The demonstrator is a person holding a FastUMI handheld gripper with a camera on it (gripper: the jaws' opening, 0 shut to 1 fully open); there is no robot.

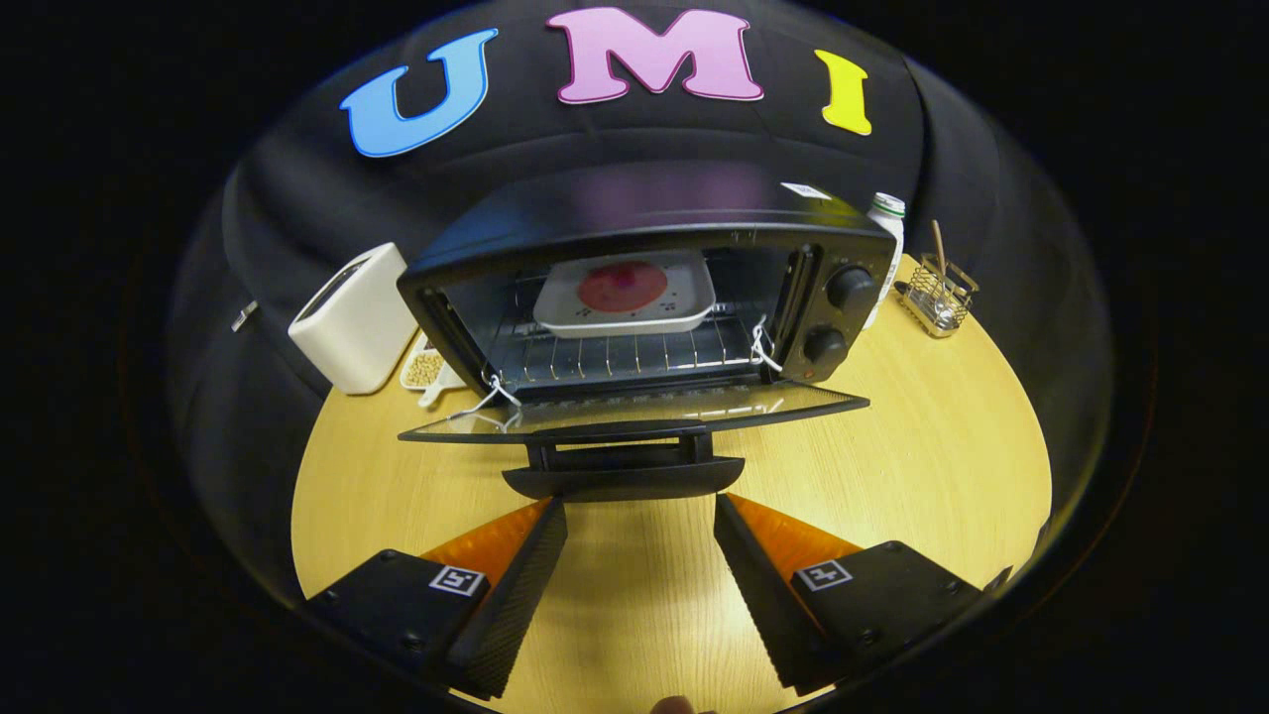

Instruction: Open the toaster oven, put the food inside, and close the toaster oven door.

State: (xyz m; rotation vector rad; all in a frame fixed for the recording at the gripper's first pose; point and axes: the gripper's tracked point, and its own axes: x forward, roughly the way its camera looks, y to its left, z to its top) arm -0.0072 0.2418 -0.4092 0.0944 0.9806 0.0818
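The toaster oven (644, 297) stands on the wooden table (892, 436), its glass door (634, 415) folded down flat toward the gripper (639, 516). From the left: a white toaster (352, 317), a small dish of beans (424, 369), then the oven, where a white tray (625, 293) holding red food (623, 286) rests on the rack. Right of it stand a white bottle (889, 228) and a wire basket (940, 296). The fingers are spread wide, holding nothing, tips just short of the door handle (625, 478).
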